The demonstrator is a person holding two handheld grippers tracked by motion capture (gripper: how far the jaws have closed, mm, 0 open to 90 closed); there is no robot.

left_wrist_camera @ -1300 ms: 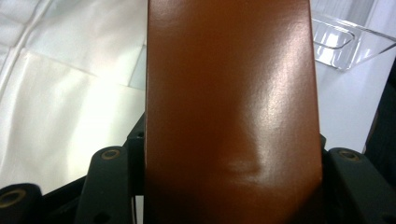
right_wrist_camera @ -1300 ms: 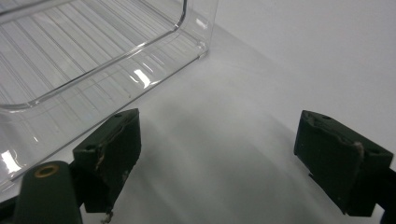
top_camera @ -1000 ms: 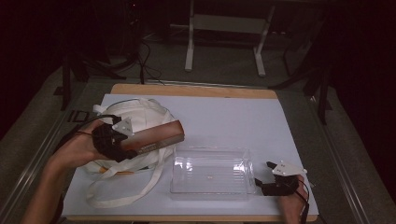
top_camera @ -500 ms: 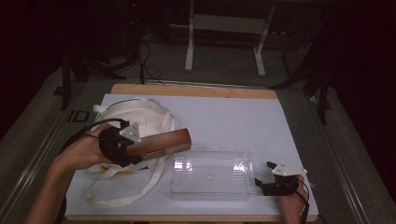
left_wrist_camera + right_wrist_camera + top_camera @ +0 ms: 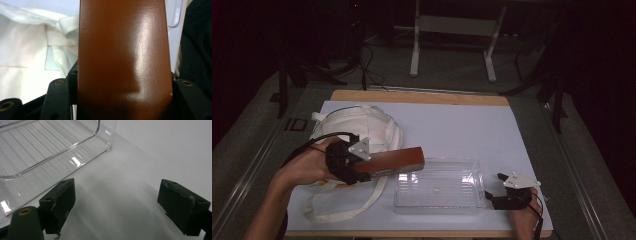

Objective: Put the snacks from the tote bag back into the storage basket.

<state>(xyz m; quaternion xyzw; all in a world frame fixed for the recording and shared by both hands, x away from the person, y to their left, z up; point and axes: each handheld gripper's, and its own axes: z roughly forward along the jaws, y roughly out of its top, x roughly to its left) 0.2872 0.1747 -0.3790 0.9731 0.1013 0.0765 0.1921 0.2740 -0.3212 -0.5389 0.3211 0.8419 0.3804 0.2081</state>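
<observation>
Brown box (image 5: pixel 125 60) hides the left gripper's (image 5: pixel 357 167) jaws clamping it.

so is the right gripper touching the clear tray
Apart. In the right gripper view the open right gripper has bare white table between its jaws, and the clear tray sits just beyond the left jaw with a gap.

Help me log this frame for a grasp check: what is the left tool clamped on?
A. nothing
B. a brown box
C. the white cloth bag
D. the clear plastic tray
B: the left tool is shut on the brown box, whose far end reaches over the edge of the clear tray.
</observation>
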